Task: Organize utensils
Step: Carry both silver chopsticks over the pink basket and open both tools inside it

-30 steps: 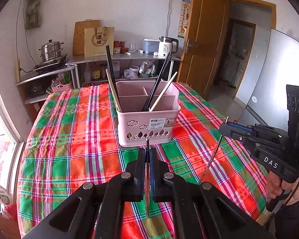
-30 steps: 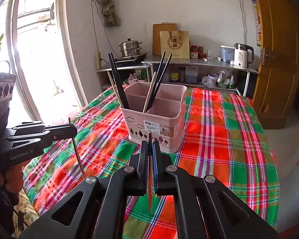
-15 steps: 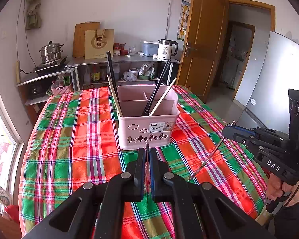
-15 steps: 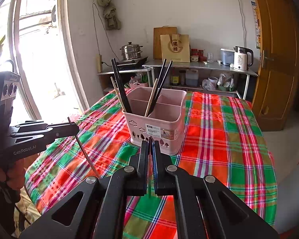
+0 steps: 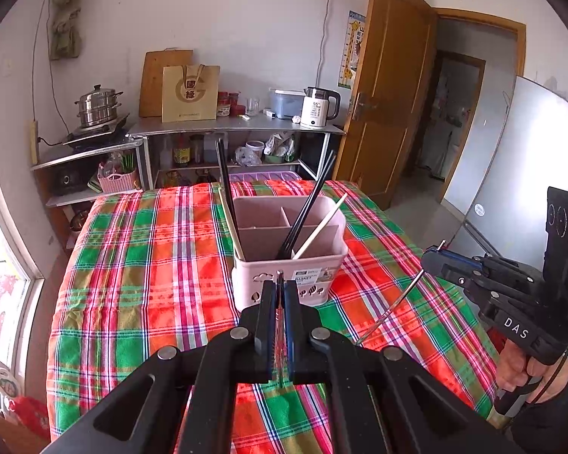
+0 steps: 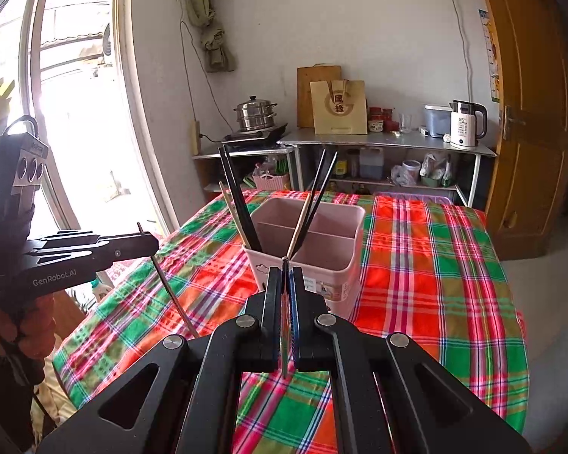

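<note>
I hold both tools above the counter [image 5: 106,283], which wears a red, green and white plaid cloth. My left tool [image 5: 280,304] sits at the bottom centre of its own view, clamped tight on a thin metal chopstick [image 5: 280,340] that runs down between its fingers. My right tool [image 6: 286,299] does the same in its view, pinching a second thin metal chopstick [image 6: 285,317].

In the left view the right tool appears at the right edge, its side marked "DAS", with its chopstick slanting down toward the lower left. In the right view the left tool shows at the left edge, lettered "GenRobot.AI".

The pink utensil basket [image 5: 284,283] stands at the middle of the counter, just beyond each tool's tips. A white label on its front reads "BASKET". Black chopsticks [image 5: 306,208] and a pale wooden one [image 5: 320,227] lean in its near compartments.

Against the far wall, a tan paper bag [image 5: 190,92] carries a large "G" emblem with Chinese characters, and a white kettle [image 5: 316,108] shows "55°".
</note>
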Action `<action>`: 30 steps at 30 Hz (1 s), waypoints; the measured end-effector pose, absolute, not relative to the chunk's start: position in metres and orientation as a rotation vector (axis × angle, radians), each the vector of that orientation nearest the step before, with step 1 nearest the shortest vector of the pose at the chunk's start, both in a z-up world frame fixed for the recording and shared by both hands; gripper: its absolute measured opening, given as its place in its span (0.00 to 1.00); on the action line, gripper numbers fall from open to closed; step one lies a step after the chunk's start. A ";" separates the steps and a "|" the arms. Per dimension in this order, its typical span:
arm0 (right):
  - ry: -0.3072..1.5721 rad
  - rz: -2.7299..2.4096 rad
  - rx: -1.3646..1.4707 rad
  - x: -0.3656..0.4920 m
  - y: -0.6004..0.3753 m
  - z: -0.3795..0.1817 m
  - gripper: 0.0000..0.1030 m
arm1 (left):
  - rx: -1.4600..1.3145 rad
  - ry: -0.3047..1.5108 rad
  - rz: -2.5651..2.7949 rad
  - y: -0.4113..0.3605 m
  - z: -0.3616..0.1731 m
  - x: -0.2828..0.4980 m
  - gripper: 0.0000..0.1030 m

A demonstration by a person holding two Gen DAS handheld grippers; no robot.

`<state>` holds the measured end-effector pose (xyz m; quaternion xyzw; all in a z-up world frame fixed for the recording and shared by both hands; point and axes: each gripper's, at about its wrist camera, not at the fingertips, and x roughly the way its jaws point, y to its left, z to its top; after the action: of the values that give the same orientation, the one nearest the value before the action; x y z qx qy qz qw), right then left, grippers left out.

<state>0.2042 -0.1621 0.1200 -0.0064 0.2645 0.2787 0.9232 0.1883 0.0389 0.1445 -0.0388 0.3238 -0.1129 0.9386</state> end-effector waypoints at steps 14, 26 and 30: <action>0.442 0.607 0.031 0.251 -0.135 0.169 0.04 | -0.093 0.556 -0.217 0.053 0.209 0.243 0.03; 0.419 0.590 0.070 0.292 -0.128 0.173 0.04 | -0.117 0.542 -0.224 0.059 0.212 0.299 0.04; 0.437 0.581 0.075 0.304 -0.126 0.165 0.04 | -0.124 0.567 -0.228 0.060 0.198 0.314 0.03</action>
<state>0.3045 -0.1264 0.1653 0.0366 0.2136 0.2842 0.9340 0.3142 0.0598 0.1984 -0.0612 0.2788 -0.1122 0.9518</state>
